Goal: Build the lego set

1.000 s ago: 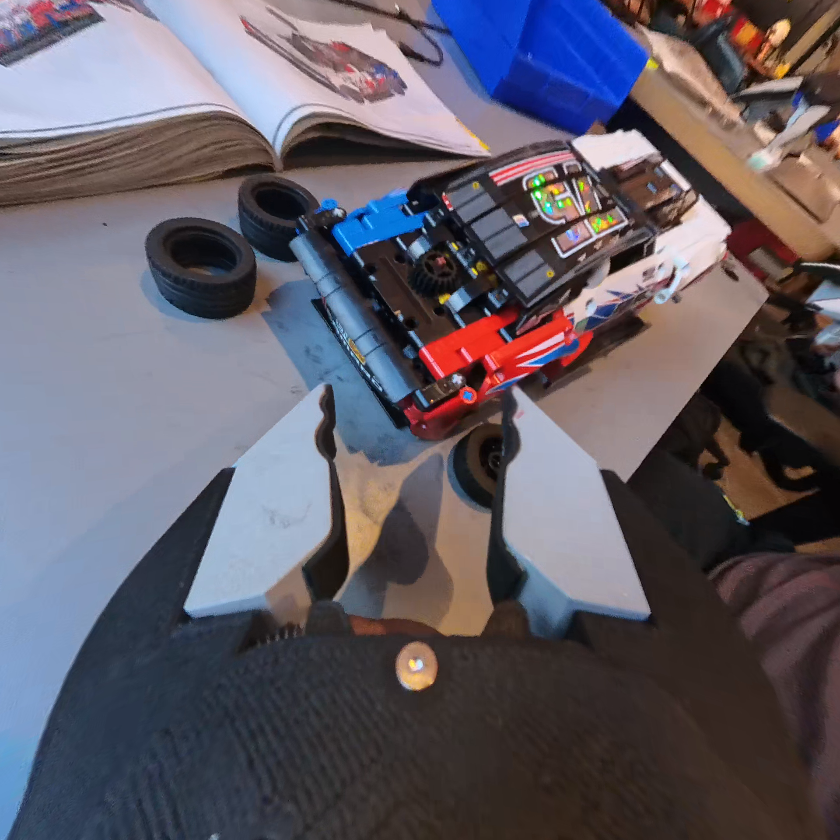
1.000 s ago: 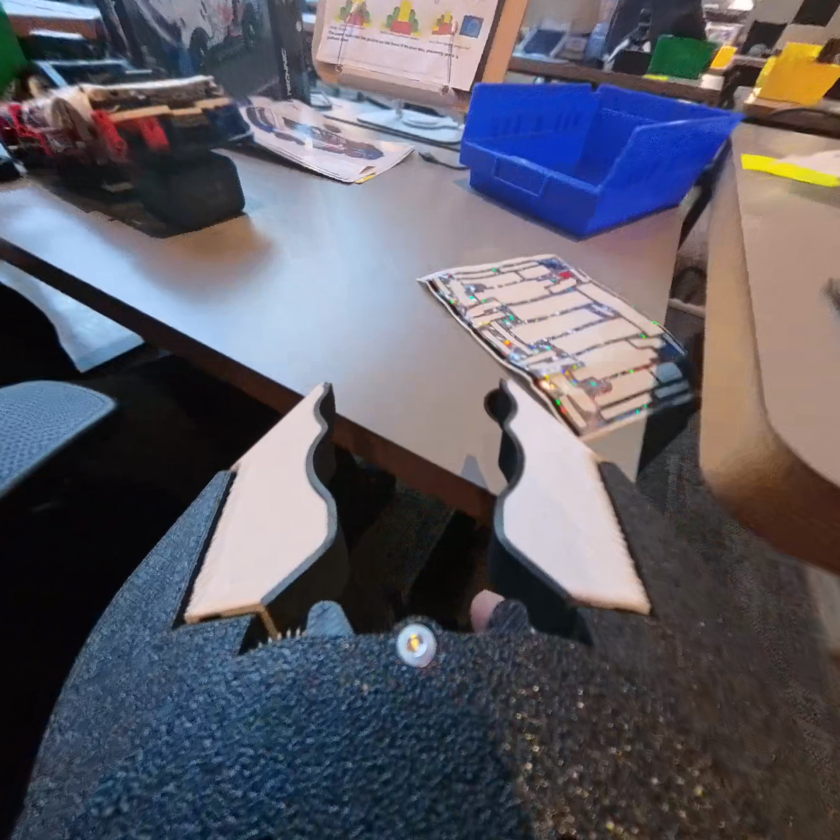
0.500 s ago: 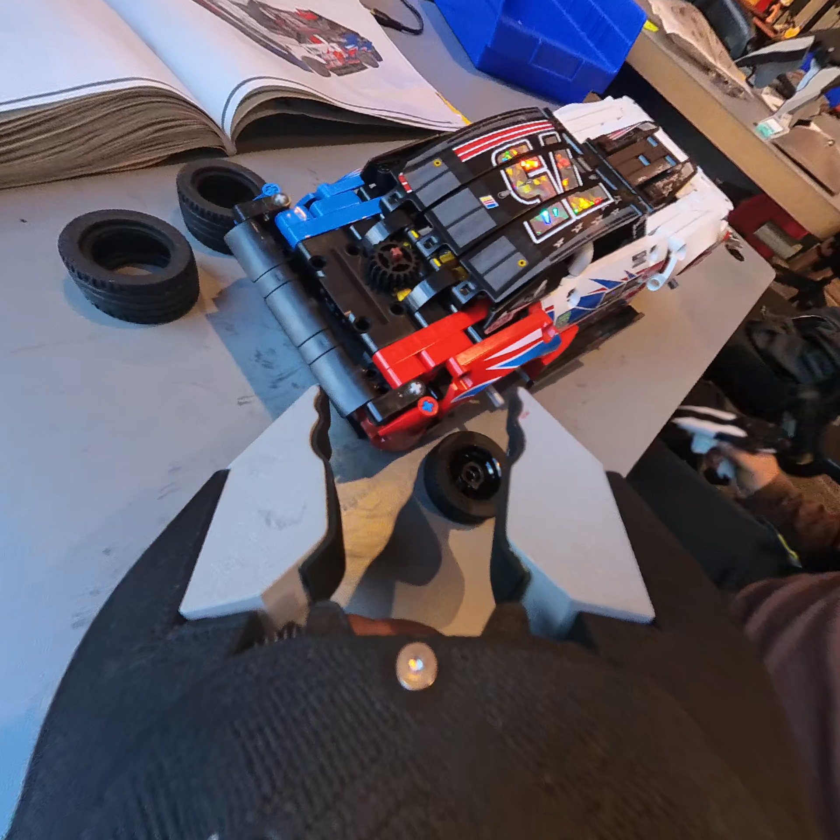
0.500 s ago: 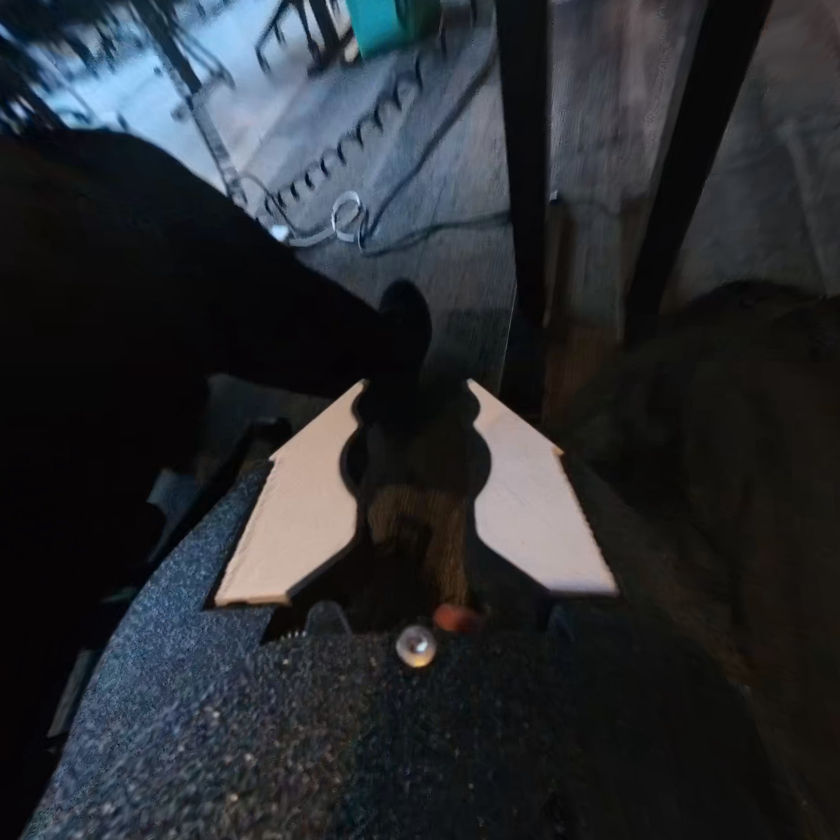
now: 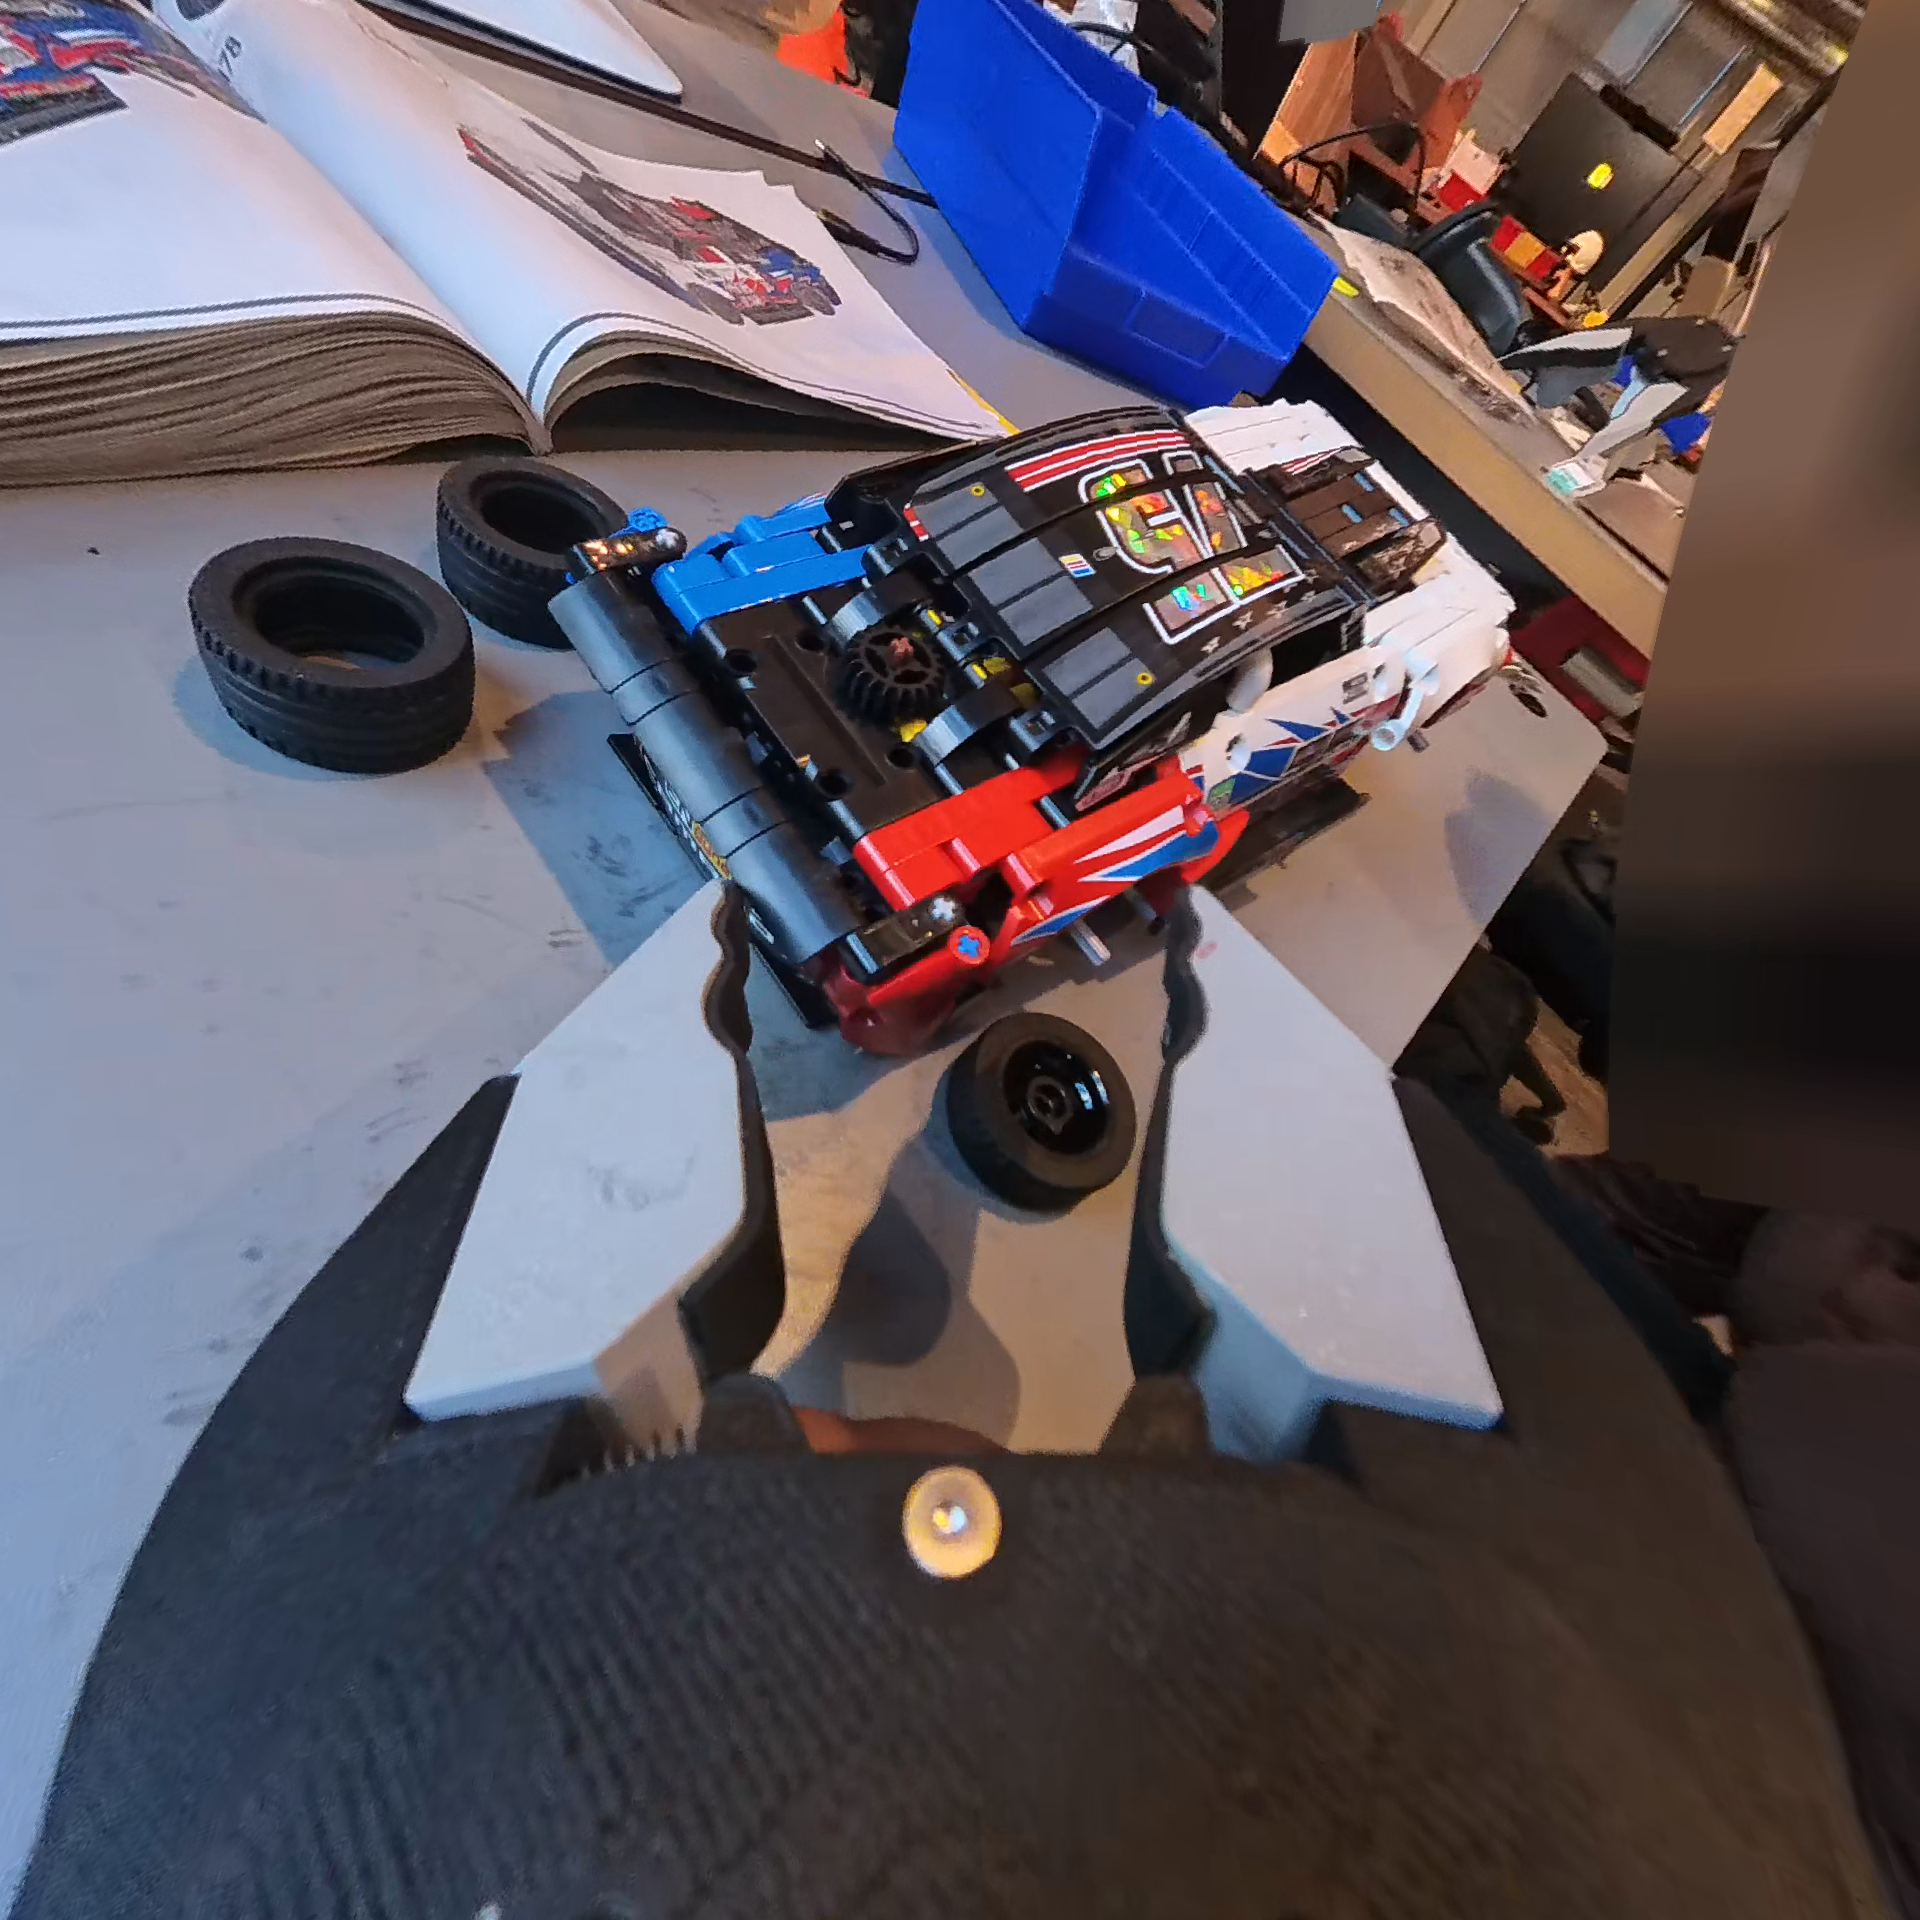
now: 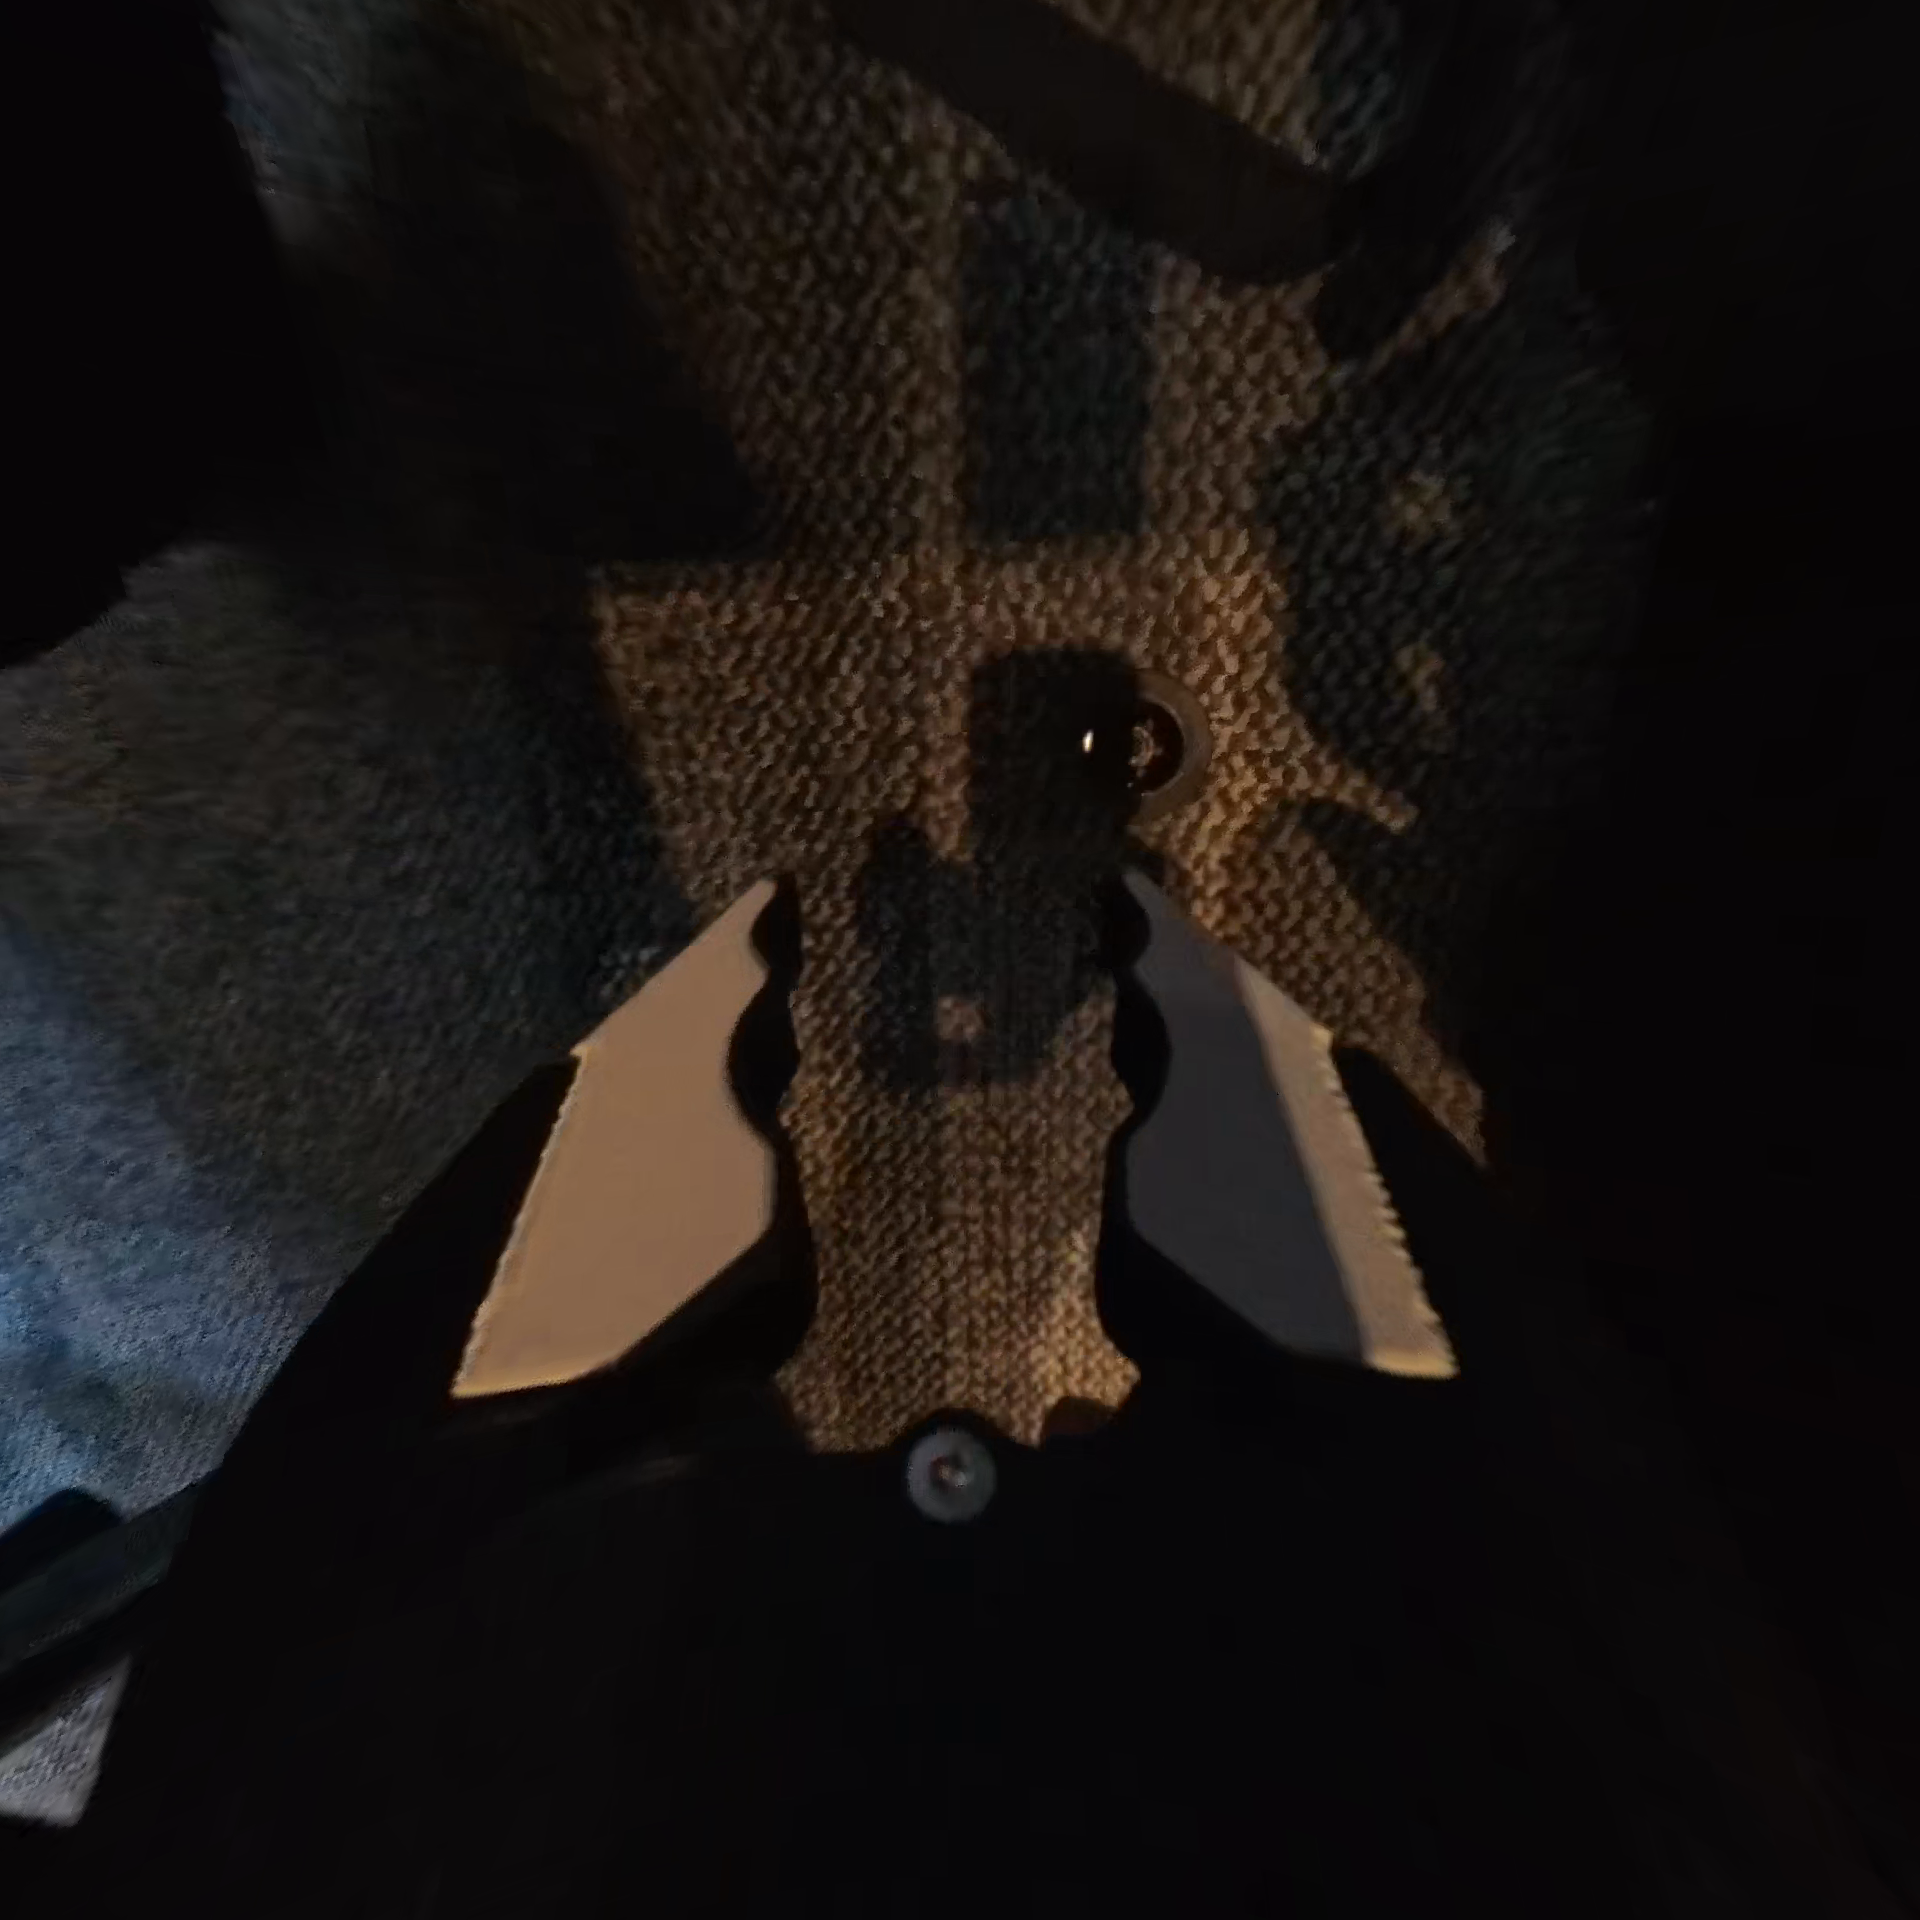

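Note:
In the left wrist view the lego car (image 5: 1039,665), black, red, blue and white, lies on the grey table (image 5: 260,987). My left gripper (image 5: 954,914) is open, with its fingertips at the car's red rear corner. A small black wheel hub (image 5: 1039,1112) lies on the table between the fingers, close to the right finger, and is not gripped. Two loose black tyres (image 5: 332,665) (image 5: 520,540) lie left of the car. My right gripper (image 6: 954,894) is open and empty. It points down at dim carpet (image 6: 935,1195). A small dark round part (image 6: 1091,738) lies just beyond its fingertips.
An open instruction book (image 5: 312,260) lies at the back left and a blue bin (image 5: 1101,208) at the back. The table's edge (image 5: 1538,831) runs just right of the car. The right wrist view is mostly dark, with the gripper's shadow on the carpet. The grippers' ends are close to 85 cm from one another. Between my left fingertips and the open instruction book (image 5: 312,260) there is roughly 20 cm.
The right gripper swung from the table top down below it to the carpet; its jaws narrowed and then widened again, on nothing. The left gripper closed in on the car's rear, and the hub now lies between its fingers.

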The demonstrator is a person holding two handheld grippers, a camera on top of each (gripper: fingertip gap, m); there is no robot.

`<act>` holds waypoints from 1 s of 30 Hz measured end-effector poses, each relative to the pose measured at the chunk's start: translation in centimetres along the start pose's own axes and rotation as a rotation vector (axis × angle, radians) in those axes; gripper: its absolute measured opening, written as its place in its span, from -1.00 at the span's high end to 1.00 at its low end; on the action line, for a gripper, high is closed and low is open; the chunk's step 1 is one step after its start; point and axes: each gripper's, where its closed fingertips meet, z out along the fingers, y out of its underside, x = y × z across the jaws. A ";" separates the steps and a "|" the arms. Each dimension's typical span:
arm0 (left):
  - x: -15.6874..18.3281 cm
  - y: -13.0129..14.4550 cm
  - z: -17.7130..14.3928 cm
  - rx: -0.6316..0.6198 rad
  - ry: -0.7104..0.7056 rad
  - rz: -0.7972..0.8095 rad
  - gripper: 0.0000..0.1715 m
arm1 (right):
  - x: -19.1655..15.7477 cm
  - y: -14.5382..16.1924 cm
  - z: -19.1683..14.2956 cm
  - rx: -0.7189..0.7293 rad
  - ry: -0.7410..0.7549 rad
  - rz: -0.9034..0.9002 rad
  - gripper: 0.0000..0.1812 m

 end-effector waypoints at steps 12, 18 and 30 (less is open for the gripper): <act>-0.7 -0.8 -0.6 0.070 -0.026 -0.041 0.15 | 5.8 0.9 9.5 -0.154 0.151 0.101 0.31; -0.8 -0.6 -0.3 0.046 -0.037 -0.047 0.16 | 5.9 1.1 9.2 -0.136 0.163 0.097 0.54; 0.4 -1.2 -1.1 0.109 0.054 -0.015 0.12 | -5.1 -0.7 -15.2 0.077 -0.144 -0.090 0.55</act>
